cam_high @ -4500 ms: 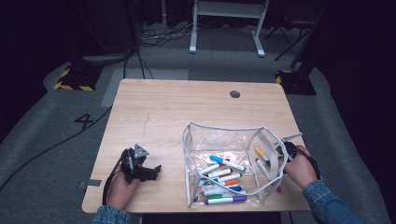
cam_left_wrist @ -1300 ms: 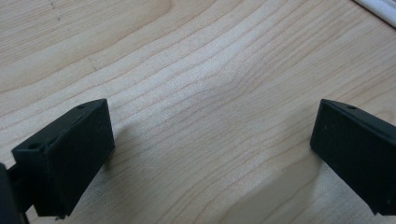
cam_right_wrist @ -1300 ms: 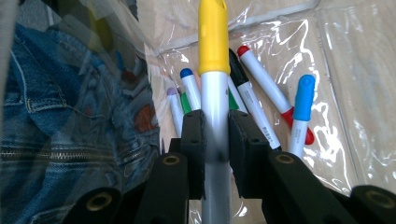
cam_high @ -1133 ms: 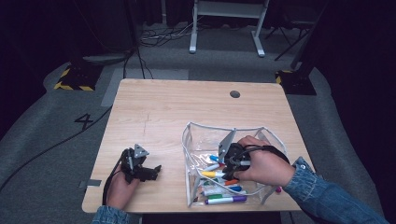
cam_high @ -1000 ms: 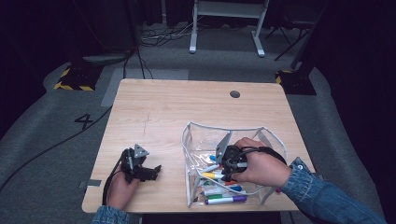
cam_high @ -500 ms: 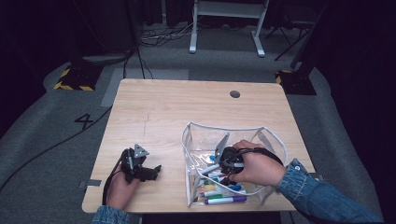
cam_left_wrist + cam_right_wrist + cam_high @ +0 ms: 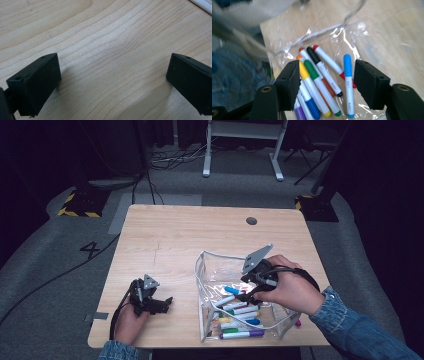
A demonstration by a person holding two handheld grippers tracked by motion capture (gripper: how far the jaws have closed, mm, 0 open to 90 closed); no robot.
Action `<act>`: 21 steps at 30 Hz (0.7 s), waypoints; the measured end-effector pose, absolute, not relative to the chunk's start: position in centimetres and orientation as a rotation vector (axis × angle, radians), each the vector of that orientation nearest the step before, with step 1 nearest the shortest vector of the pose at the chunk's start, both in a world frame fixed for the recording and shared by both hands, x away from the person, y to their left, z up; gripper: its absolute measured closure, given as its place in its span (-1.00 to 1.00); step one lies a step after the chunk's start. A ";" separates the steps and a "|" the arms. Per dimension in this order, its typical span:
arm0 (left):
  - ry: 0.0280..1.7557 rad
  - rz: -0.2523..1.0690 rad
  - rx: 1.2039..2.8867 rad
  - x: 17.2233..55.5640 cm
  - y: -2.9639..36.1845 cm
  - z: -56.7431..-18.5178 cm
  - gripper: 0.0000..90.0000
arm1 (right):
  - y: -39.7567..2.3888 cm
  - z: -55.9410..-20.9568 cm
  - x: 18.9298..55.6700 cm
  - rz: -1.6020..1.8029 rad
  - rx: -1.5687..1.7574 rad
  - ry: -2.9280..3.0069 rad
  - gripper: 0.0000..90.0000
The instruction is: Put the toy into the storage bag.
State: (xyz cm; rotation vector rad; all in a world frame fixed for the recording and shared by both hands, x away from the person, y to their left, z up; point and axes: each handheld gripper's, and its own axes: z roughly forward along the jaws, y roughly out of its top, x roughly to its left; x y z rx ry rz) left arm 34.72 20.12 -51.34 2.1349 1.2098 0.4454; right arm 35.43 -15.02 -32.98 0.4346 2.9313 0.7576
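Since the right gripper (image 7: 243, 292) sits inside the clear pouch (image 7: 210, 270) w/ jaws just opened over the markers (image 7: 322, 75), nothing between the pads, lift straight up past its rim, keeping the left gripper (image 7: 110, 82), jaws apart, parked left of the pouch.

One clear plastic zip pouch (image 7: 210, 270) lies open on the one light wooden counter (image 7: 180, 235). Inside it, the right gripper view shows seven white-barrelled marker pens: one with a blue cap (image 7: 347, 65), one black-capped (image 7: 314, 55), one red-capped (image 7: 315, 47), one orange-capped (image 7: 301, 49), one green-capped (image 7: 310, 68), one yellow-capped (image 7: 303, 71) and one with a purple end (image 7: 298, 112). One pink marker (image 7: 298, 323) lies just outside the pouch. Two black handheld grippers are in use, the left gripper (image 7: 162, 304) and the right gripper (image 7: 325, 75), each with two jaws.
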 end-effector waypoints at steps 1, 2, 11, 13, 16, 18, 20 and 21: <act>1.210 0.445 2.135 34.7 20.1 -51.3 -1.00 | -15.4 -32.5 35.5 0.799 0.486 2.908 -0.14; 1.210 0.445 2.135 34.7 20.1 -51.3 -1.00 | -15.6 -32.2 35.6 0.819 0.513 2.891 -0.15; 1.208 0.446 2.138 34.7 20.1 -51.3 -1.00 | -18.6 -28.5 36.7 0.952 0.636 2.727 -0.14; 1.207 0.447 2.138 34.7 20.1 -51.3 -1.00 | -19.3 -27.8 37.0 0.979 0.662 2.694 -0.14; 1.206 0.448 2.138 34.7 20.1 -51.3 -1.00 | -20.3 -27.2 37.5 0.995 0.707 2.654 -0.13; 1.207 0.448 2.138 34.7 20.1 -51.3 -1.00 | -21.1 -26.9 37.9 1.000 0.741 2.628 -0.13; 1.206 0.448 2.137 34.7 20.1 -51.3 -1.00 | -21.9 -26.8 38.2 1.003 0.768 2.608 -0.13; 1.207 0.447 2.138 34.7 20.1 -51.3 -1.00 | -22.3 -26.7 38.4 1.002 0.788 2.596 -0.13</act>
